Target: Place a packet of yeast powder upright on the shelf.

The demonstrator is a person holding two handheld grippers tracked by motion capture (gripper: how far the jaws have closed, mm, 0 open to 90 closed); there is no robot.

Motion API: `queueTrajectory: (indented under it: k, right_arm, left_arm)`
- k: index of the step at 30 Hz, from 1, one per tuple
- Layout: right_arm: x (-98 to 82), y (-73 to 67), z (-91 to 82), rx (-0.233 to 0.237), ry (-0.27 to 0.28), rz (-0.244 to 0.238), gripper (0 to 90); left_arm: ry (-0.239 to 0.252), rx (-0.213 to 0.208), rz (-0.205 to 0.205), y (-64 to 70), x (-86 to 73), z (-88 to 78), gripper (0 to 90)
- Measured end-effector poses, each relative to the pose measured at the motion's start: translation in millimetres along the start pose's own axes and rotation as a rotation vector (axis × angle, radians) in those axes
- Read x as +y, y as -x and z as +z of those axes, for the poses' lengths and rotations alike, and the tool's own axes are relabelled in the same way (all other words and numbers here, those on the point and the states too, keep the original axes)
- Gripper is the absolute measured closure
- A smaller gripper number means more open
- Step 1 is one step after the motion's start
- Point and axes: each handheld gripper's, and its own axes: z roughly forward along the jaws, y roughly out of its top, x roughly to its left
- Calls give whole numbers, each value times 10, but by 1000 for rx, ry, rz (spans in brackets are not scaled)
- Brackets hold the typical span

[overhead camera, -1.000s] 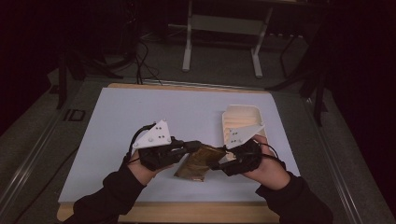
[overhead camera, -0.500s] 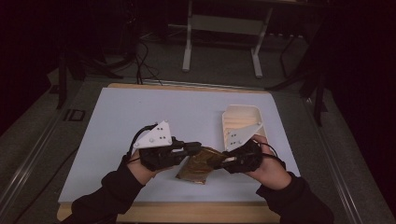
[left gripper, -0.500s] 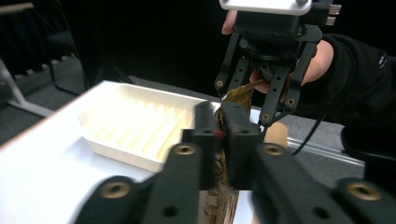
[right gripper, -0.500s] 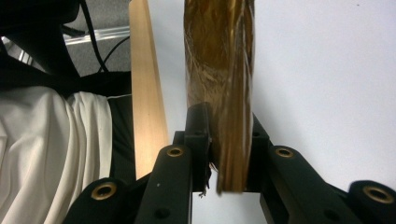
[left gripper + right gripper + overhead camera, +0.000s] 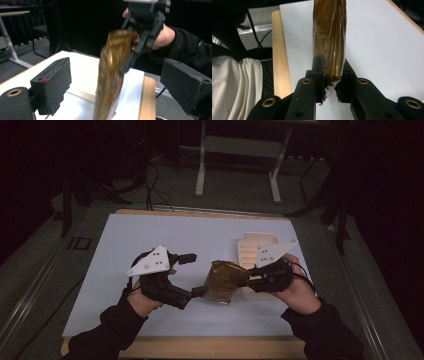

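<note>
The right gripper (image 5: 248, 281), right of centre in the high view, has its jaws clamped on one end of a crinkled golden-brown plastic packet (image 5: 222, 281), held above the white-covered desk (image 5: 125, 235). In the right gripper view the packet (image 5: 329, 37) runs up the middle of the frame. The left gripper (image 5: 196, 291), lower centre, has its jaws spread wide either side of the packet (image 5: 110, 80), not touching it. A cream ribbed plastic tray (image 5: 252, 245) lies behind the right gripper.

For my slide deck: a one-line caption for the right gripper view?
Right gripper clamps one end of a gold foil packet above the white mat.
</note>
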Motion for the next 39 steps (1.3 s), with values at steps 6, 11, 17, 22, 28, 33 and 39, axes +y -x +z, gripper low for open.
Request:
queueTrajectory:
  k: [6,11,17,22,28,33,39]
  right_arm:
    - [15,136,-171,-65,30,-6,795]
    - [2,272,-364,-130,68,2,796]
    - [-58,431,-543,-207,100,-46,796]
    - [-140,599,-649,-272,92,-41,798]
    - [-221,770,-691,-288,64,-59,799]
    - [-309,942,-698,-310,36,-48,801]
    - [-439,1143,-655,-318,9,-35,801]
  left_arm:
    - [-6,30,-4,-23,-189,-29,82]
    - [-13,36,-25,-66,-346,-82,76]
    - [-10,63,-28,-101,-573,-177,76]
    - [-10,77,-61,-139,-755,-222,76]
    - [-23,95,-95,-160,-937,-247,76]
    - [-8,103,-123,-190,-1036,-271,76]
    - [-8,110,-134,-214,-1091,-285,76]
